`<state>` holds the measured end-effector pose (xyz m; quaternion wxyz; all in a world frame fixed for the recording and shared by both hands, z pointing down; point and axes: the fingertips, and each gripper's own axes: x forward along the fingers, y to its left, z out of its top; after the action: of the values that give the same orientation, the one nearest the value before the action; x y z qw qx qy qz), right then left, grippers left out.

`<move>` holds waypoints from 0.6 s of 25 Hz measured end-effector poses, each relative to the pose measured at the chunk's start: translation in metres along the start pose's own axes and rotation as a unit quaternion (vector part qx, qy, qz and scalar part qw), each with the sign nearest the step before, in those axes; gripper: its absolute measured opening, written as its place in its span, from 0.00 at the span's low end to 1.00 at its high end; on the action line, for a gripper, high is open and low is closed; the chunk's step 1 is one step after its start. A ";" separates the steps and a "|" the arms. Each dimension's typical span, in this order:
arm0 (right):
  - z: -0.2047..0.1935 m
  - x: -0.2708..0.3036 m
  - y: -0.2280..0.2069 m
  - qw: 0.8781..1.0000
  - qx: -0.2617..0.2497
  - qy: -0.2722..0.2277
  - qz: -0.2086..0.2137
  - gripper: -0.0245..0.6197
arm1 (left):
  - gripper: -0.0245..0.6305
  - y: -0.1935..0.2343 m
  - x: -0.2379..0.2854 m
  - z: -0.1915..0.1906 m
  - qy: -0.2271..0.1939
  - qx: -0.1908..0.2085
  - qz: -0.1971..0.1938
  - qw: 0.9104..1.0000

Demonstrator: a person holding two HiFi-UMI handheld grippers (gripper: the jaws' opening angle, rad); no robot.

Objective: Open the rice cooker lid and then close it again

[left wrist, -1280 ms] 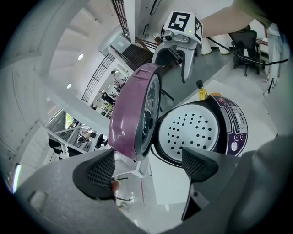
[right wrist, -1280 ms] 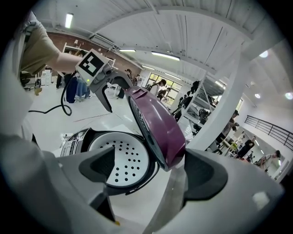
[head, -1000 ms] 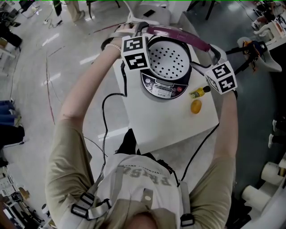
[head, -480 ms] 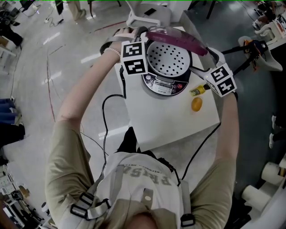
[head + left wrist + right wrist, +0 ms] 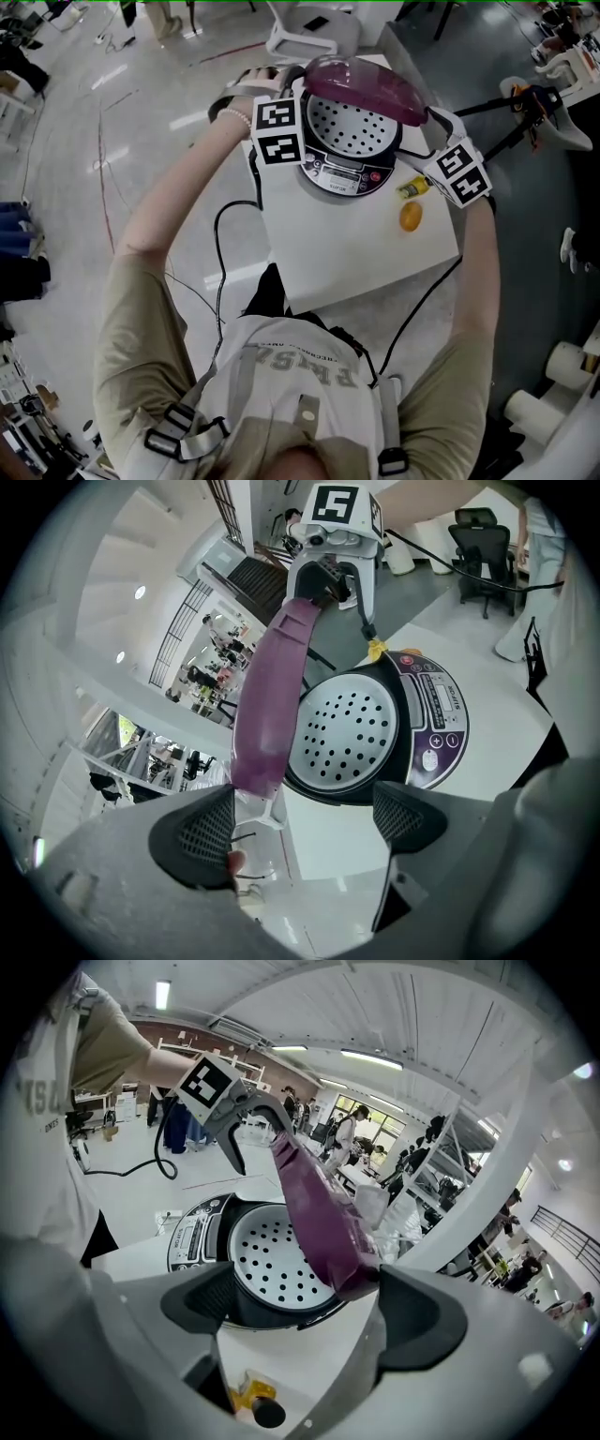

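- Your white table [image 5: 356,262] carries one rice cooker [image 5: 345,176] at its far edge, with open tabletop toward you.
- The cooker's purple lid [image 5: 361,80] stands half raised over one white perforated tray [image 5: 352,122].
- Your left gripper [image 5: 300,822] and right gripper [image 5: 309,1312] both have jaws spread wide. A lid end sits between each pair, unclamped.
- One yellow bottle [image 5: 412,189] and one orange round object [image 5: 410,217] lie right of the cooker.

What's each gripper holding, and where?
Nothing gripped: left gripper and right gripper both open, flanking the half-raised lid at its side edges.
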<state>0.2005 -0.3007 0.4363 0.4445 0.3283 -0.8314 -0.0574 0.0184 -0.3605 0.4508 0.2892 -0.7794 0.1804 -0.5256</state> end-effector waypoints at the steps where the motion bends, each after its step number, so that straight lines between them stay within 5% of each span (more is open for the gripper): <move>1: -0.002 0.000 0.002 1.000 -0.003 0.003 0.002 0.75 | 0.76 -0.002 0.000 0.000 0.001 0.001 -0.001 1.000; 15: -0.016 0.004 0.033 0.998 -0.007 0.030 0.046 0.75 | 0.76 -0.036 0.003 -0.005 0.012 0.009 -0.037 0.999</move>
<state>0.1950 -0.2741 0.4611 0.4735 0.2881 -0.8317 -0.0331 0.0143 -0.3353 0.4772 0.2740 -0.7764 0.1506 -0.5472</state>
